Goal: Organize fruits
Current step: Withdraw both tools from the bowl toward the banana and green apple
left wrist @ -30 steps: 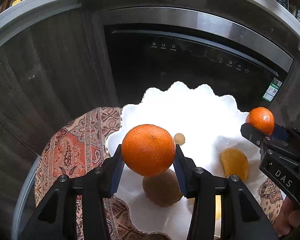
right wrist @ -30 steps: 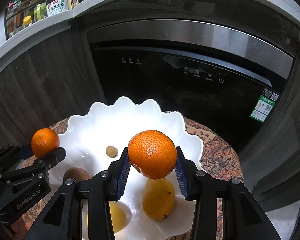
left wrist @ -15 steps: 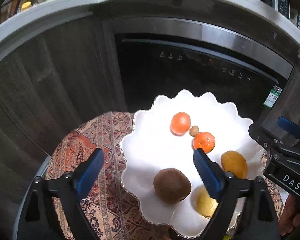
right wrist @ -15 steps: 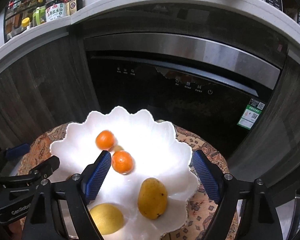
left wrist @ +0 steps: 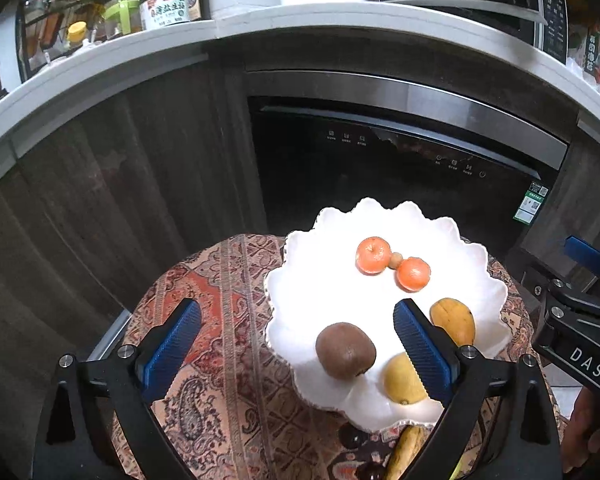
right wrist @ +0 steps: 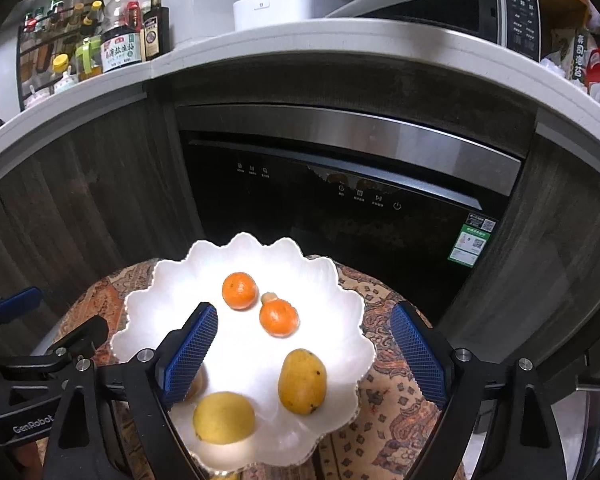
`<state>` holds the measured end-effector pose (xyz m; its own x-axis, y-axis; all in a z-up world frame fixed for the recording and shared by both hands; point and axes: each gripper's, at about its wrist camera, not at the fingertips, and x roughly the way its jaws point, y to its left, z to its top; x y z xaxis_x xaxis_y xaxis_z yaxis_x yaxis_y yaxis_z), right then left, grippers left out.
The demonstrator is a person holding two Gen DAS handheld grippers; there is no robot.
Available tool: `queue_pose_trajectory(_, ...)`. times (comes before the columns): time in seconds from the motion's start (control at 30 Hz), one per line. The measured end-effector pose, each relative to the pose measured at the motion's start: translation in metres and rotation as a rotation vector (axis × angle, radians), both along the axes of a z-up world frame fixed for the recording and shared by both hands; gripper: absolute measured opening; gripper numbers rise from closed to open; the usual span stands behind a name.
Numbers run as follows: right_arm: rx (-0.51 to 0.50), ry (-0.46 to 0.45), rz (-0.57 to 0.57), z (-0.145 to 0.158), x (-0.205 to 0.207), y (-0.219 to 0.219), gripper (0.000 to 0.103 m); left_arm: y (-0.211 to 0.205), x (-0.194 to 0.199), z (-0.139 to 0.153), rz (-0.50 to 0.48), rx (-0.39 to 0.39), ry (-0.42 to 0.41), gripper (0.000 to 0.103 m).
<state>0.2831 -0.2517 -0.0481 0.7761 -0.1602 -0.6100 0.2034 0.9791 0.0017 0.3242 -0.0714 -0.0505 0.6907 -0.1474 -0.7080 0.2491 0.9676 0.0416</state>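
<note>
Fruits on the white scalloped plate (left wrist: 476, 268) looked light, round and roll-prone, so with my left gripper (left wrist: 296, 344) and right gripper (right wrist: 308, 352) spread empty, I judged a gentle mid-body pinch best.

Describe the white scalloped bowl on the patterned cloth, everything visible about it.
The white scalloped bowl is wide and shallow with a wavy, petal-like rim, glossy like glazed ceramic. It sits upright on a red patterned cloth over a small round table. Inside lie two small orange tangerines, a tiny tan round fruit, a yellow-orange mango, a yellow lemon and a brown kiwi. Neither gripper touches it.
</note>
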Motion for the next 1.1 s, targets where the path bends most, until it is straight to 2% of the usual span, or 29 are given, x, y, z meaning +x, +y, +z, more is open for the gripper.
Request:
queue_pose_trajectory(0.47,-0.002,0.006,0.022,0.005,-0.042,0.020,0.089,0.025,-0.045,0.009,0.026,-0.017,-0.009,0.098)
queue_pose_trajectory(1.1,-0.007,0.084,0.041,-0.032,-0.086,0.036,0.089,0.039,-0.092,-0.025,0.038,0.003,0.043,0.098)
